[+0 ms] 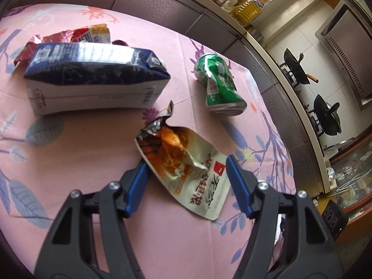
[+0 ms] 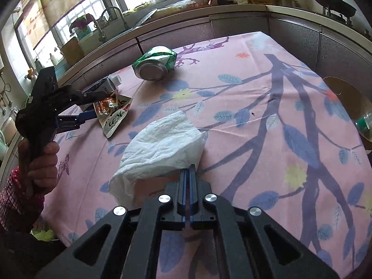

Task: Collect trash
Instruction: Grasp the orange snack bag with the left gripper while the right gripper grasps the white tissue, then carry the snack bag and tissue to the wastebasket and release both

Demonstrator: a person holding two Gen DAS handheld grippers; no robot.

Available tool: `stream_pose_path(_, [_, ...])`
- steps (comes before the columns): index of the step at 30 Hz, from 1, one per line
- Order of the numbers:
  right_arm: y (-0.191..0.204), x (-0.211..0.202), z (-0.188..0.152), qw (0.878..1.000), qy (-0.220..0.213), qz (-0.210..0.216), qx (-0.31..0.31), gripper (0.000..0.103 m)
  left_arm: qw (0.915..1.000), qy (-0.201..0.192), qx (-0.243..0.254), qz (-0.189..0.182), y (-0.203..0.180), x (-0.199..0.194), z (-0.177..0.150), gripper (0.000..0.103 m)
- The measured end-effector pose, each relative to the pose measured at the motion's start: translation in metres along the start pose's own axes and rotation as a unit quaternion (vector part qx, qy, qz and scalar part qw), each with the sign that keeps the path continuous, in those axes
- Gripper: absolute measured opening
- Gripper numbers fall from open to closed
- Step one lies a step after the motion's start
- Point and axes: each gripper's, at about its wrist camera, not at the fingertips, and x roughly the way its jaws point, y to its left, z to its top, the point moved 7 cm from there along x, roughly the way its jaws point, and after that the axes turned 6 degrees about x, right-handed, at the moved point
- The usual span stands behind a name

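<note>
On the pink flowered tablecloth (image 1: 76, 153), a torn orange-and-white snack wrapper (image 1: 186, 162) lies flat. My left gripper (image 1: 188, 174) is open and straddles it, one blue finger at each side of the wrapper. Beyond are a dark blue and white carton (image 1: 93, 79) on its side, a crushed green can (image 1: 218, 86) and a red wrapper (image 1: 69, 36) behind the carton. In the right wrist view my right gripper (image 2: 188, 168) is shut on a corner of a crumpled white tissue (image 2: 160, 139). That view also shows the left gripper (image 2: 102, 104), the snack wrapper (image 2: 114, 114) and the can (image 2: 154, 62).
A hand (image 2: 41, 160) in a checked sleeve holds the left gripper. Off the table's right edge stands a brown cardboard box (image 2: 348, 102) with a bottle (image 2: 363, 123) in it. Grey kitchen cabinets (image 2: 232, 25) border the table, with woks (image 1: 297, 69) on the stove.
</note>
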Motion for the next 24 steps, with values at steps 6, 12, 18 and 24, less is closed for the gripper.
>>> stream_pose_path(6, [-0.008,-0.016,-0.012,0.996,0.007,0.056,0.065,0.047,0.9995,0.005,-0.029,-0.014,0.003,0.013,0.002,0.019])
stream_pose_path(12, [-0.013,-0.033,0.001,0.991,-0.024,0.078,0.106,0.056,0.9994,-0.015,0.006,-0.029,-0.022,-0.004,0.003,0.005])
stream_pose_path(18, [-0.021,-0.020,0.005,0.975,-0.004,0.126,0.181,0.056,0.9973,-0.026,0.056,-0.040,-0.049,-0.029,-0.010,0.005])
stream_pose_path(24, [-0.008,-0.011,0.005,0.966,0.017,0.165,0.198,0.050,0.9967,0.000,0.056,-0.059,-0.054,-0.032,-0.035,0.005])
